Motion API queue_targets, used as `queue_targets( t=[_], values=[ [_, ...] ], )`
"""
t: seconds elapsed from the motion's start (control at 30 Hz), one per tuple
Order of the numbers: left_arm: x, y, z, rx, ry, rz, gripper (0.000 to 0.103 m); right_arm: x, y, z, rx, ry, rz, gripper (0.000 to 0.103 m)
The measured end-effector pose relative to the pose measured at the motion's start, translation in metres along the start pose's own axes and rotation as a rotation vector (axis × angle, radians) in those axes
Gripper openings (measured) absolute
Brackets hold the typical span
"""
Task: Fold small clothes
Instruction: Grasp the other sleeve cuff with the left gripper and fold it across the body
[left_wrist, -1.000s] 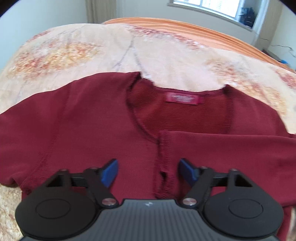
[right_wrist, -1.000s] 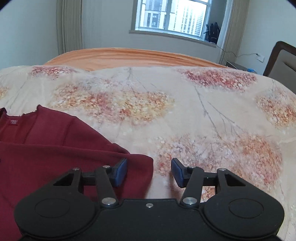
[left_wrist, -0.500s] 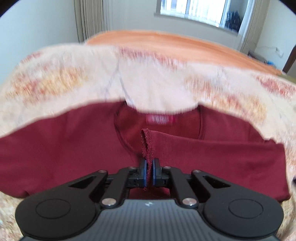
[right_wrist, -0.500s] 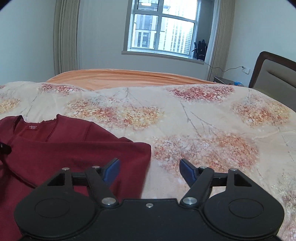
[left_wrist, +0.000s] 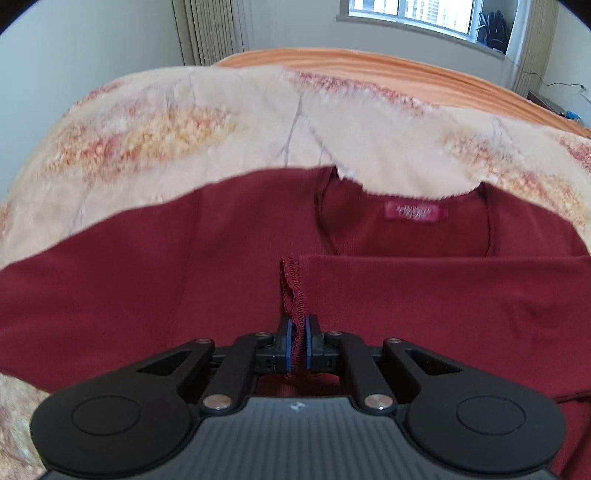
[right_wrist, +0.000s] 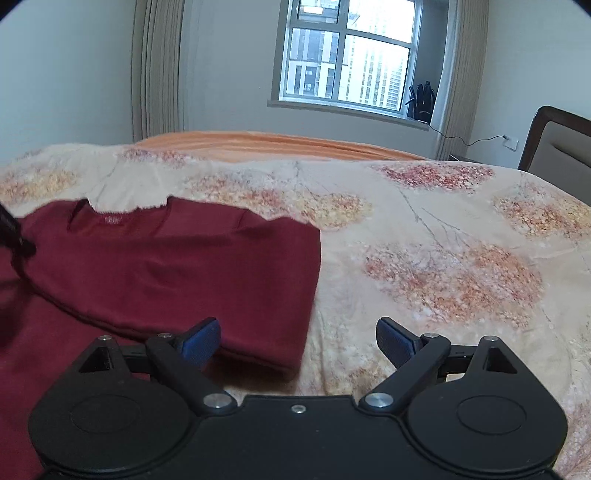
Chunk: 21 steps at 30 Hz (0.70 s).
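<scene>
A: Bedroom setting: floral bedspread (right_wrist: 424, 236) is covering the bed, orange blanket (left_wrist: 369, 64) is lying at its far end, window (right_wrist: 351, 55) is sitting in the wall behind. Where is the garment lying?

B: The dark red top (left_wrist: 147, 266) is lying spread on the bedspread, directly ahead of and under the left gripper (left_wrist: 296, 345). The neckline with its label (left_wrist: 415, 212) is sitting forward of the tips, slightly to their right.

A: What is the left tool doing?

B: Its jaws are standing nearly closed, pinching the stitched sleeve cuff (left_wrist: 293, 284). The cuff edge is rising up from between the blue pads. That sleeve is lying folded across the chest, running off to the right of the tool.

A: And the right gripper (right_wrist: 298, 341)?

B: Its jaws have just been opening and are standing wide, gripping nothing. The folded side edge of the top is lying ahead of its left pad; bare bedspread is showing ahead of the right pad.

A: Progress estimate?

B: Early to middle, I am judging. One sleeve is folded in and is being positioned by the left tool. The sleeve off to that tool's left is looking unfolded. I am expecting that sleeve and the body fold remain.
</scene>
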<state>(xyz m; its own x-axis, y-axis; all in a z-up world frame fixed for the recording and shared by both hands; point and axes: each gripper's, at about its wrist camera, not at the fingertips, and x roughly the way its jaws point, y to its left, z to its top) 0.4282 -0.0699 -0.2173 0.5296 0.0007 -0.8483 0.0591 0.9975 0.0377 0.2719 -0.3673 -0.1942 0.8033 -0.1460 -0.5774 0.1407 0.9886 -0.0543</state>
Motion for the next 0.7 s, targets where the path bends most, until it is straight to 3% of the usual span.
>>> queue_targets(
  t=[0.1,0.2,0.33,0.4,0.47,0.5,0.67,0.7],
  values=[
    [-0.001,-0.004,-0.004,0.017,-0.012,0.018,0.010,0.024,-0.010,0.025,0.022,-0.015,-0.042,0.094],
    [-0.003,-0.008,-0.004,0.046,-0.021,0.035,0.010,0.067,-0.024,0.049,0.064,0.037,-0.049,0.082],
    [-0.005,-0.007,-0.004,0.047,-0.020,0.028,0.010,0.106,-0.045,0.080,0.211,0.163,0.088,0.070],
    [-0.004,-0.007,-0.004,0.040,-0.018,0.025,0.010,0.117,-0.048,0.091,0.244,0.229,0.113,0.054],
    [-0.004,-0.006,-0.003,0.029,-0.016,0.025,0.010,0.127,-0.052,0.096,0.277,0.296,0.099,0.015],
    [-0.004,-0.006,-0.003,0.025,-0.015,0.025,0.010,0.130,-0.055,0.096,0.298,0.322,0.097,0.007],
    [-0.001,-0.005,-0.004,0.034,-0.016,0.022,0.010,0.136,-0.060,0.089,0.231,0.313,0.073,0.003],
    [0.000,-0.006,-0.004,0.042,-0.014,0.025,0.015,0.138,-0.060,0.085,0.226,0.310,0.072,0.003]
  ],
)
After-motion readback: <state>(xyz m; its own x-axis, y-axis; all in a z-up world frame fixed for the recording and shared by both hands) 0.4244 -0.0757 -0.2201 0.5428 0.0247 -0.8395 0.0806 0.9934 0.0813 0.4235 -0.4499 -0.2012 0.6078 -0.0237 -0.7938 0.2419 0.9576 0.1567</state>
